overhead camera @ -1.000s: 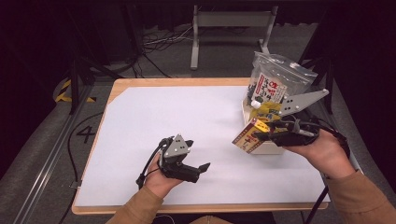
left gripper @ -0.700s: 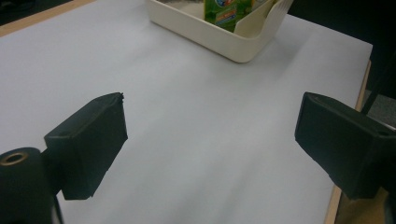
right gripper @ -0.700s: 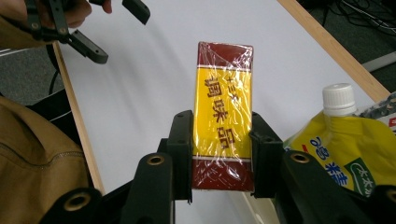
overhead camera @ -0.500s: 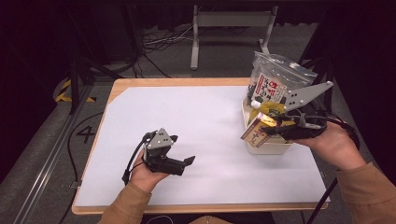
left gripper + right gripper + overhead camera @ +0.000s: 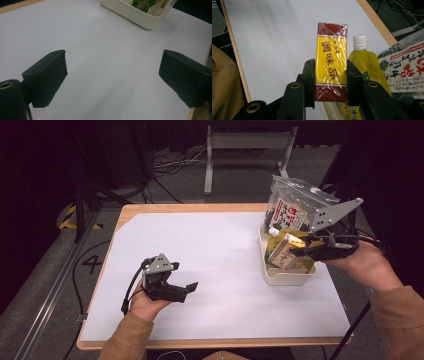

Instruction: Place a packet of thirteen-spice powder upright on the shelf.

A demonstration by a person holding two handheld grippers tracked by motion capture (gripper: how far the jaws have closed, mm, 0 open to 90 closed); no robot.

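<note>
Since the earlier frames the left gripper [image 5: 187, 289] has drifted toward the near-left part of the table [image 5: 220, 255], and the right gripper [image 5: 299, 247] has carried the yellow and dark-red box [image 5: 286, 249] farther right, so that it now hangs over the white tray [image 5: 287, 277]. The right gripper grasps this box, one jaw on each long side [image 5: 331, 65]. Beside the box in the tray stand a yellow pouch with a white cap [image 5: 362, 57] and a printed bag [image 5: 287, 210]. The tray sits near the right edge of the table, toward its far end. The left gripper is released, jaws wide apart above bare white surface [image 5: 112, 70]. A broad open stretch of table separates the left gripper from the tray.
</note>
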